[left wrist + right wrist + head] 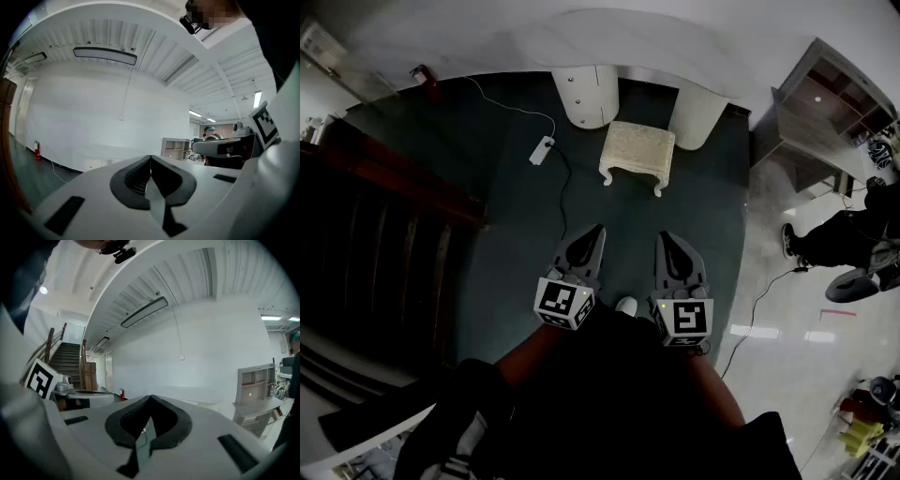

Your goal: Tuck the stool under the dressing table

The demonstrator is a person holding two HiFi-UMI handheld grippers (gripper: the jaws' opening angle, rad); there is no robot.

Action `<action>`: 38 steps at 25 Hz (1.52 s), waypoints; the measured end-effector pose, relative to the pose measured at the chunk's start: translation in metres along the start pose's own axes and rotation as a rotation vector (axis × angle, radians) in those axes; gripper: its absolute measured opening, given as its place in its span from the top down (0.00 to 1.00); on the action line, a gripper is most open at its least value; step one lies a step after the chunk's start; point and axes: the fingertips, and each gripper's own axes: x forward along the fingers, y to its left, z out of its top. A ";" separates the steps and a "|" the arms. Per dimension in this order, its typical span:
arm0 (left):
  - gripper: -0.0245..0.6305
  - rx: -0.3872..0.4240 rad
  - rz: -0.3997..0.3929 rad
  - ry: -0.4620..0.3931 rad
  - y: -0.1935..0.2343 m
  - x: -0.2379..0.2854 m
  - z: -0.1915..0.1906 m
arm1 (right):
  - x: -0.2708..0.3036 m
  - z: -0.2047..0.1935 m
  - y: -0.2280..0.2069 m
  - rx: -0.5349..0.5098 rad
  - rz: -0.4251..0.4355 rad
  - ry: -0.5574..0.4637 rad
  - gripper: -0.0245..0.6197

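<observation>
A cream stool (637, 153) with curved legs stands on the dark green carpet, just in front of the white dressing table (609, 42) and between its two rounded pedestals. My left gripper (598, 229) and right gripper (663, 237) are held side by side well short of the stool, pointing towards it. Both are shut with nothing between the jaws. In the left gripper view the left gripper (150, 158) has its tips touching, and the dressing table (108, 154) shows faintly beyond. The right gripper (150, 398) is likewise closed in its own view.
A white power strip (541, 150) with its cable lies on the carpet left of the stool. A dark wooden staircase (375, 234) fills the left side. A grey shelf unit (830, 103) stands at the right. A person (839, 239) sits on the pale floor at right.
</observation>
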 end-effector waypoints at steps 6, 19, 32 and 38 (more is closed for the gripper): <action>0.94 -0.001 0.006 -0.015 -0.008 0.005 0.003 | -0.012 -0.008 -0.016 0.041 -0.029 -0.019 0.90; 0.94 -0.054 -0.010 0.045 0.045 0.055 -0.025 | 0.041 -0.032 -0.054 0.073 -0.082 0.061 0.90; 0.94 -0.104 -0.046 0.102 0.170 0.177 -0.020 | 0.213 -0.020 -0.088 -0.001 -0.076 0.171 0.90; 0.94 -0.066 -0.094 0.125 0.227 0.224 -0.013 | 0.278 -0.018 -0.102 0.014 -0.144 0.166 0.90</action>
